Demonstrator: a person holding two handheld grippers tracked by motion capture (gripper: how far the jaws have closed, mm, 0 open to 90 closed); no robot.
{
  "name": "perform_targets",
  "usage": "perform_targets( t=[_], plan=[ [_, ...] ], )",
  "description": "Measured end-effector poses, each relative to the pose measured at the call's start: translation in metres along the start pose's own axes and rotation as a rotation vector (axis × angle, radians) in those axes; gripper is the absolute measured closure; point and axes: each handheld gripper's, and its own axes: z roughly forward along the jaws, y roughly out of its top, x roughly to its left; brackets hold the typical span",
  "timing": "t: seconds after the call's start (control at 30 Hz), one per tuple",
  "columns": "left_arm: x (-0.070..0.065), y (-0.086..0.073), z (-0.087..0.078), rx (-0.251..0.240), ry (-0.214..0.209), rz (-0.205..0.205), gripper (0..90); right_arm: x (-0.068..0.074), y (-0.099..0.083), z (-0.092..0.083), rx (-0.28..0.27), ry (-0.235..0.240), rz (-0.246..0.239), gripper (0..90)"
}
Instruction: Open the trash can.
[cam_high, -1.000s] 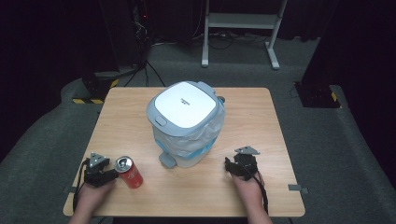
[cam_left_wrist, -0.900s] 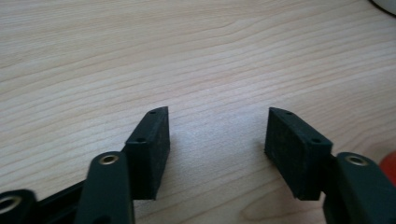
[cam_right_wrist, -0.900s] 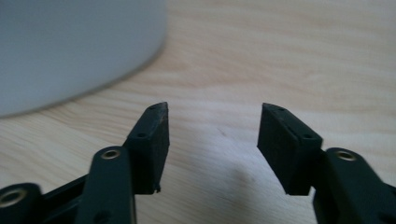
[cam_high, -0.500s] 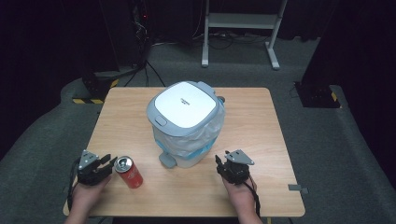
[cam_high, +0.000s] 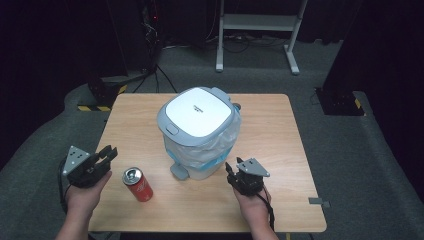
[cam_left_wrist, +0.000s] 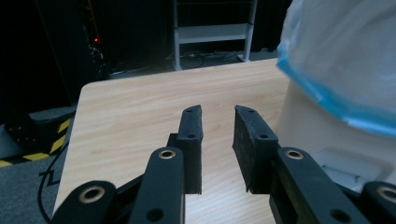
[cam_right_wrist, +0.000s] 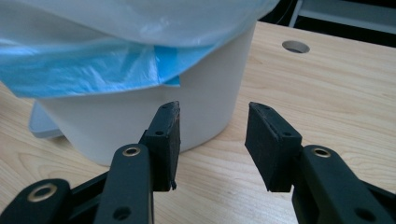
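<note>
A lidded white bin (cam_high: 198, 132) with a blue-edged liner stands mid-desk (cam_high: 280, 125); its lid print is unreadable. A red can (cam_high: 138, 184) lies front-left. Left hand-held gripper (cam_high: 106, 154) and right hand-held gripper (cam_high: 231, 173), both spread and empty, flank it near the front edge.

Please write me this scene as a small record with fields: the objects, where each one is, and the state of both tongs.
table: light wooden tabletop
bin: white plastic pedal bin, grey-rimmed lid closed, near table centre
liner: clear and blue plastic bag hanging over the bin's rim
pedal: grey foot pedal at the bin's near side
can: red drink can, lying tilted on the table, left of the pedal
left tongs: open, empty, at the table's left edge, apart from the can
right tongs: open, empty, close to the bin's base
</note>
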Motion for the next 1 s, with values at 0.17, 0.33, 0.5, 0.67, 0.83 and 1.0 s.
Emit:
perform_targets(
  t=[0.17, 0.33, 0.5, 0.67, 0.83, 1.0],
  plan=[
    [-0.013, 0.022, 0.014, 0.019, -0.013, 0.043, 70.1, 0.003, 0.009, -0.004, -0.033, 0.005, 0.000, 54.4],
    [-0.025, 0.051, 0.033, 0.038, -0.026, 0.062, 71.7, 0.004, 0.022, -0.013, -0.087, -0.023, -0.018, 61.0],
    [-0.039, 0.068, 0.056, 0.069, -0.042, 0.078, 72.3, 0.001, 0.035, -0.020, -0.127, -0.026, -0.014, 63.3],
    [-0.048, 0.084, 0.078, 0.102, -0.062, 0.103, 77.9, 0.001, 0.046, -0.022, -0.143, -0.027, -0.034, 63.4],
    [-0.061, 0.098, 0.097, 0.121, -0.088, 0.114, 78.8, 0.007, 0.059, -0.027, -0.173, -0.013, -0.062, 63.5],
    [-0.069, 0.100, 0.106, 0.119, -0.104, 0.111, 84.2, 0.010, 0.070, -0.026, -0.187, -0.015, -0.085, 63.9]
  ],
)
